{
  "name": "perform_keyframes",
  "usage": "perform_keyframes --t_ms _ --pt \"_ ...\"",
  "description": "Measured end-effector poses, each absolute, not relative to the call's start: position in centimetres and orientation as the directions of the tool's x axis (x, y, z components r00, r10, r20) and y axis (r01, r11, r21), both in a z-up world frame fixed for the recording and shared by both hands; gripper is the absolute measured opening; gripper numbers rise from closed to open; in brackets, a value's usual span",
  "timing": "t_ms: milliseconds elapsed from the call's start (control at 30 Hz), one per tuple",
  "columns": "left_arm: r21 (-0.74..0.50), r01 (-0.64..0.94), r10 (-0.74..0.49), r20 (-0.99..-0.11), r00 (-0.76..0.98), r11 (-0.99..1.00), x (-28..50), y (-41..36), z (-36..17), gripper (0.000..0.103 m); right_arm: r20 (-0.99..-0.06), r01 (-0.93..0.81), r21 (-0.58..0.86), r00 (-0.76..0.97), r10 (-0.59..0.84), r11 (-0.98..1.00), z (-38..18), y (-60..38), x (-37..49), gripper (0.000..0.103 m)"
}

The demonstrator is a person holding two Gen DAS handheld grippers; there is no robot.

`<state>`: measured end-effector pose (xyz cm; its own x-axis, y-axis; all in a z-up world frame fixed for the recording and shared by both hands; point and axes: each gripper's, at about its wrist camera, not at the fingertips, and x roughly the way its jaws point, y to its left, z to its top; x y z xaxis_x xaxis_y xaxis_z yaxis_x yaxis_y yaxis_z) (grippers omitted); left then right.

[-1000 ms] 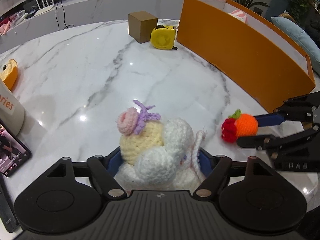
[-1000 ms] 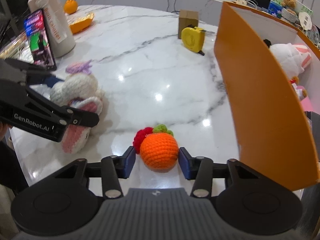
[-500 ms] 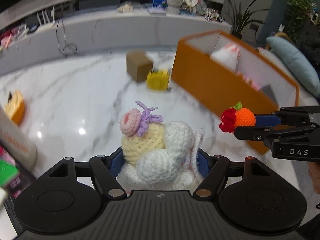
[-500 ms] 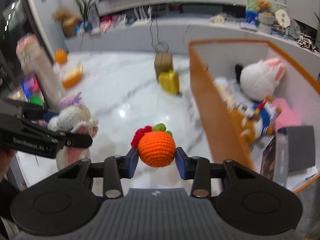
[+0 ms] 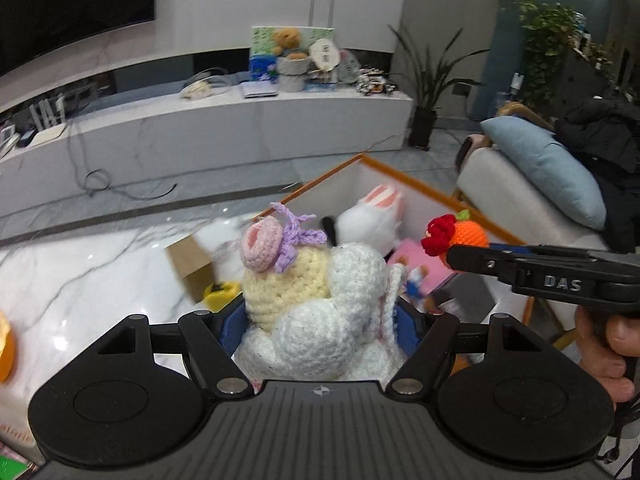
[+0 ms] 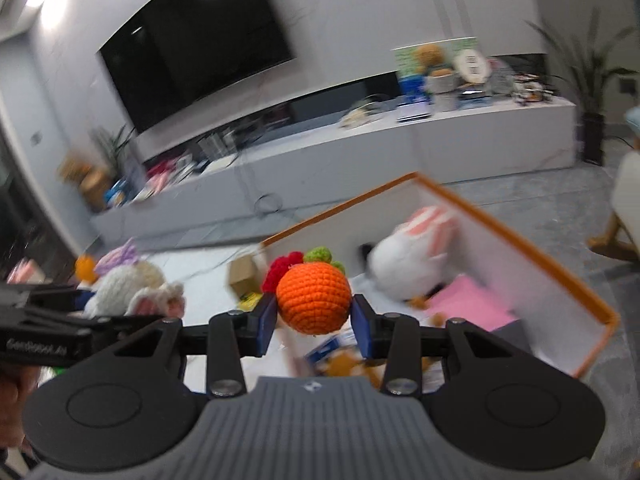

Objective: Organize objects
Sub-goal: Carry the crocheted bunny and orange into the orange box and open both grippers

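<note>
- Left tongs (image 5: pixel 320 316) pinch the crocheted bunny (image 5: pixel 316 300) by its soft body, carried above the desk (image 5: pixel 80 280).
- Right tongs (image 6: pixel 314 320) pinch the crocheted orange (image 6: pixel 314 298), at 2 o'clock from the bunny.
- The orange box (image 6: pixel 520 248) lies ahead at 1 o'clock.
- Risk: both tongs converge on one opening and could collide; the yielding yarn could slip out short of the rim.

even indoor light, glare spots on the marble table (image 5: pixel 80 280), motion blur, curved fisheye edges.
</note>
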<state>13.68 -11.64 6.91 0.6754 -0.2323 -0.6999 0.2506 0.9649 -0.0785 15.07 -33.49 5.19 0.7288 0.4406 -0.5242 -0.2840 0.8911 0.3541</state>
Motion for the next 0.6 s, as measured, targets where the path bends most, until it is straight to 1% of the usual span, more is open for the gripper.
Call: perform_keyframes --t_ms 133,300,433,600 --pt "-0.087 0.283 -0.263 -0.689 0.675 0.955 14.8 -14.2 7.2 0.084 -0.542 -0.206 0.37 0.744 0.39 0.906 4.4 -36.1 15.8 0.042" --pt "-0.105 0.301 -0.291 -0.672 0.681 0.948 15.9 -16.2 7.6 0.084 -0.558 -0.163 0.371 0.748 0.359 0.914 3.9 -37.4 16.2 0.042" --pt "-0.077 0.302 -0.272 -0.676 0.684 0.95 17.5 -17.9 7.1 0.084 -0.575 -0.152 0.344 0.746 0.336 0.927 3.7 -37.6 16.3 0.042" --pt "-0.024 0.279 -0.213 -0.707 0.674 0.96 20.2 -19.8 6.0 0.084 -0.634 -0.154 0.315 0.7 0.329 0.936 2.5 -37.2 16.6 0.042"
